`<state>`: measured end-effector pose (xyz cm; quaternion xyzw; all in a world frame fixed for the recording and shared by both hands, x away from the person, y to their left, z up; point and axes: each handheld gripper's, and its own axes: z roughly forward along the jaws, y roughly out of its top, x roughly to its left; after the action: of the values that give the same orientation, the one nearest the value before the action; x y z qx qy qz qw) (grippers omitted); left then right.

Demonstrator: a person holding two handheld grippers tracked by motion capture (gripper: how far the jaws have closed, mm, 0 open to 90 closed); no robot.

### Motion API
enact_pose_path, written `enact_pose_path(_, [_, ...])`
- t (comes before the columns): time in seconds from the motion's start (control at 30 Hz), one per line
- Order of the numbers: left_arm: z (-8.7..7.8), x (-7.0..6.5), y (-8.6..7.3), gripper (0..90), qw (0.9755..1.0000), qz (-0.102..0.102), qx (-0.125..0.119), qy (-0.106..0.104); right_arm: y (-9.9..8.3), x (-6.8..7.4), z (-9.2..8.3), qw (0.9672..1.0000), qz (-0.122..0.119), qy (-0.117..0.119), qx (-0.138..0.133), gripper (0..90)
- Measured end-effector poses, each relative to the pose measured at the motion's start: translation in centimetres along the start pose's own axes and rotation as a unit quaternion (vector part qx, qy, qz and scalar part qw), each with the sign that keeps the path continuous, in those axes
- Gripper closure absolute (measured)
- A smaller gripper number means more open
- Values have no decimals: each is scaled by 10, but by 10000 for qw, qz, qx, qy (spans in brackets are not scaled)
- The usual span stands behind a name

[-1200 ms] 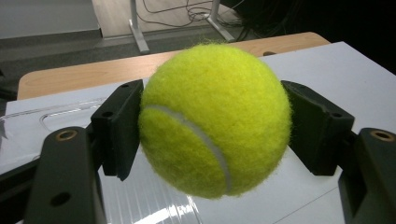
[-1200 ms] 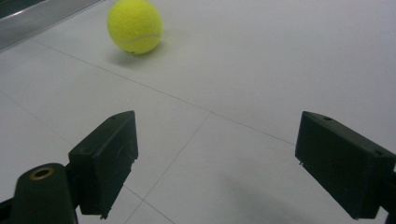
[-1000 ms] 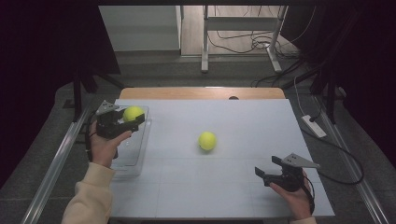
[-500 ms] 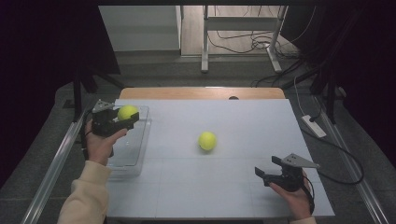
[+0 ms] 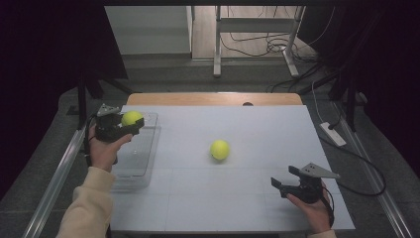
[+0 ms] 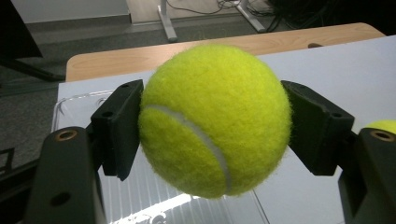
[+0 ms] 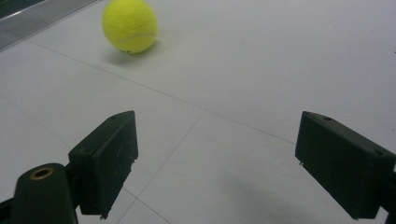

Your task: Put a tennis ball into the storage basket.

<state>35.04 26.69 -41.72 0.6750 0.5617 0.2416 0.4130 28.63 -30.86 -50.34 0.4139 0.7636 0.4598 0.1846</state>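
My left gripper (image 5: 130,122) is shut on a yellow tennis ball (image 5: 131,118) and holds it above the far end of a clear plastic tray (image 5: 130,168) at the table's left side. In the left gripper view that held ball (image 6: 215,119) sits squeezed between both black pads (image 6: 122,126), with the tray's rim (image 6: 74,100) beneath. A second tennis ball (image 5: 219,149) rests on the white table near its middle. My right gripper (image 5: 283,181) stands open low over the table's front right; in its own view that loose ball (image 7: 130,25) lies well ahead to the upper left.
The white tabletop (image 5: 257,134) has a wooden strip (image 5: 213,98) along its far edge. A white power strip (image 5: 333,133) and cables lie on the floor to the right. Metal table legs (image 5: 217,44) stand behind the table.
My left gripper has carried the ball a little further left and toward the far end of the tray. The right gripper and the loose ball have stayed still.
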Motion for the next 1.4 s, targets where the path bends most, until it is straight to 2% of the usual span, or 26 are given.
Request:
enact_pose_path(0.53, [16, 21, 9, 272, 9990, -111, 331, 282, -2, -2, 1, 10000, 27, 3, 50, 132])
enact_pose_path(0.67, [17, 24, 9, 272, 9989, -160, 338, 286, -2, -2, 2, 10000, 43, -9, 71, 132])
enact_pose_path(0.8, [20, 30, 8, 272, 9984, -195, 450, 299, -3, -2, 2, 10000, 25, -18, 85, 132])
enact_pose_path(1.4, [33, 39, 3, 272, 9960, -200, 763, 411, -4, -3, 2, 9999, 57, -39, 100, 133])
